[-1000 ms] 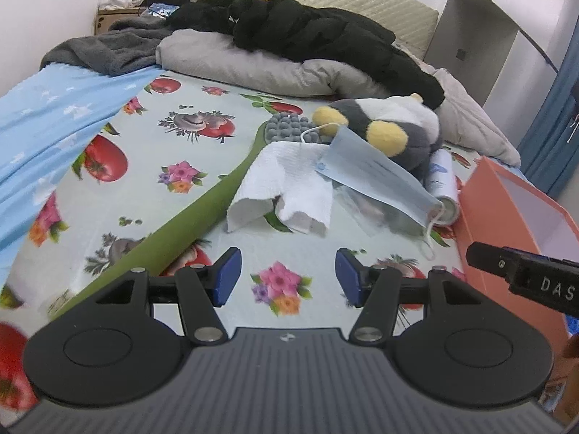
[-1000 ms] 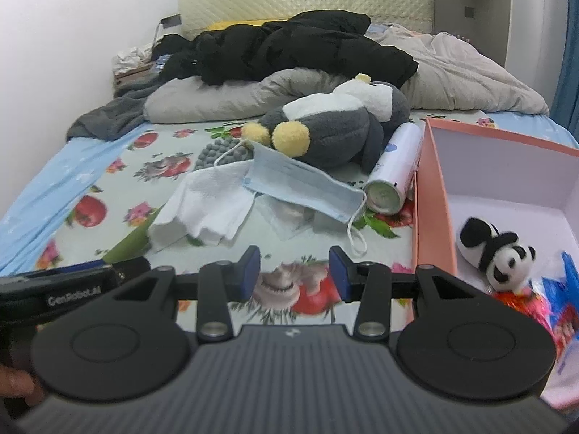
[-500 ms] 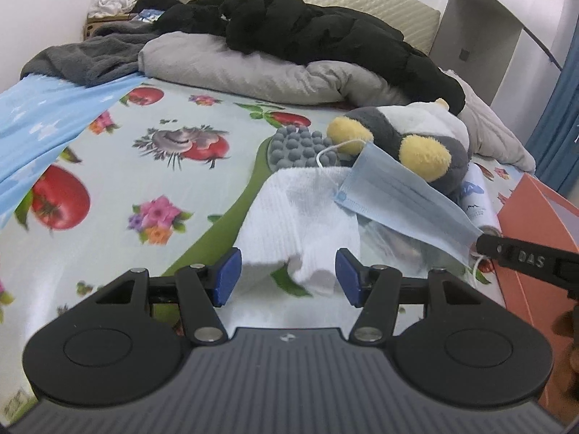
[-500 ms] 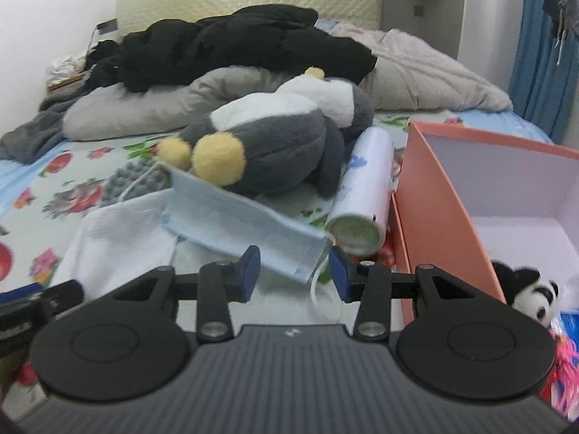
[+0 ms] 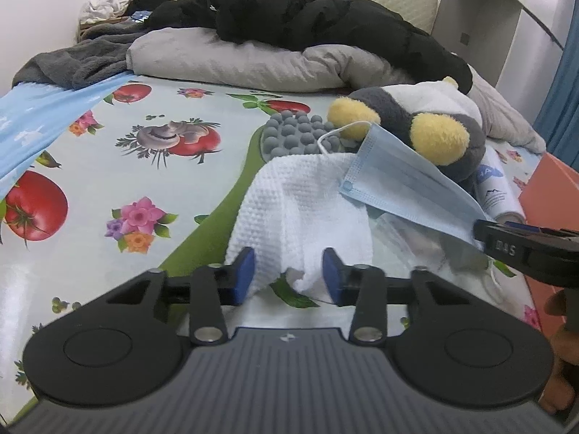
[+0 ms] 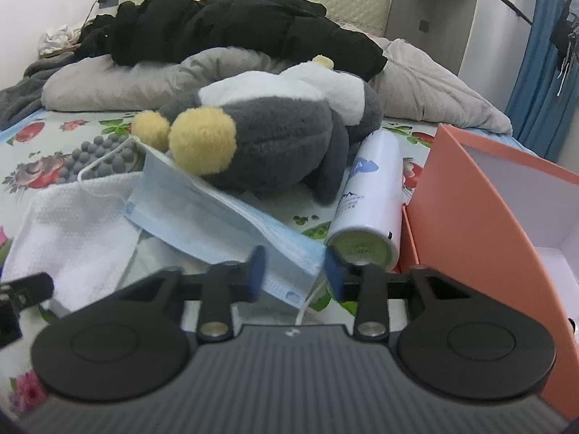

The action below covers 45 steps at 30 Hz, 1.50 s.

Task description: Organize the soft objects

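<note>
A white waffle cloth (image 5: 304, 209) lies on the flowered bed sheet; its near edge hangs between the open fingers of my left gripper (image 5: 288, 275). A blue face mask (image 6: 217, 213) leans from the cloth up against a grey and white plush penguin (image 6: 282, 126). The mask's near corner sits between the open fingers of my right gripper (image 6: 293, 271). The mask (image 5: 405, 184), the penguin (image 5: 427, 123) and the right gripper's side (image 5: 524, 249) show in the left wrist view. The cloth (image 6: 72, 228) also shows in the right wrist view.
A white spray can (image 6: 369, 202) lies between the penguin and an open orange box (image 6: 481, 224) at the right. A green massager with grey knobs (image 5: 293, 137) lies under the cloth. Grey bedding (image 5: 235, 58) and a black jacket (image 5: 307, 18) are piled at the bed's head.
Both grippers have moved forward and lower. The cloth's edge now sits between the left fingers and the mask's corner between the right fingers. Both stay open.
</note>
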Each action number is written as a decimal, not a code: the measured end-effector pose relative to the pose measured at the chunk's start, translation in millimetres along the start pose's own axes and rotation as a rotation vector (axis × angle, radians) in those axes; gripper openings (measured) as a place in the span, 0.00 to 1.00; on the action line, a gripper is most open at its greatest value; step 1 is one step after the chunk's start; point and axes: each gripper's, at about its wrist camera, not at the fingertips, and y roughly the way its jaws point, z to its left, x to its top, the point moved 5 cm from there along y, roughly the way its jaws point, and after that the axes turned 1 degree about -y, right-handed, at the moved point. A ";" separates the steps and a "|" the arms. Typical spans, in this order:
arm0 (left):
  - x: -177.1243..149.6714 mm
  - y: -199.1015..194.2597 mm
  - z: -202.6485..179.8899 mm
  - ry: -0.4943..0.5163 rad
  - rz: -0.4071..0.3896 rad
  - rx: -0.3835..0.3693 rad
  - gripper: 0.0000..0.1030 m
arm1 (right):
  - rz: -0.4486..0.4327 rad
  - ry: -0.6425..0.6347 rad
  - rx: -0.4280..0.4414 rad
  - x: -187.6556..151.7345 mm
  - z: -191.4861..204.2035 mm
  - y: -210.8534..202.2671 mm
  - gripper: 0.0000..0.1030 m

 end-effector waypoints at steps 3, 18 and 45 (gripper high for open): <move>-1.2 0.3 0.1 -0.002 0.002 0.005 0.16 | 0.000 0.003 0.014 -1.8 -0.3 -4.0 0.09; -0.6 -77.4 4.5 -0.106 -0.072 -0.039 0.04 | -0.076 -0.015 0.088 12.4 2.1 -82.6 0.04; -127.3 -232.1 37.7 -0.246 0.052 -0.068 0.04 | 0.078 -0.076 0.208 -91.2 -5.1 -225.3 0.05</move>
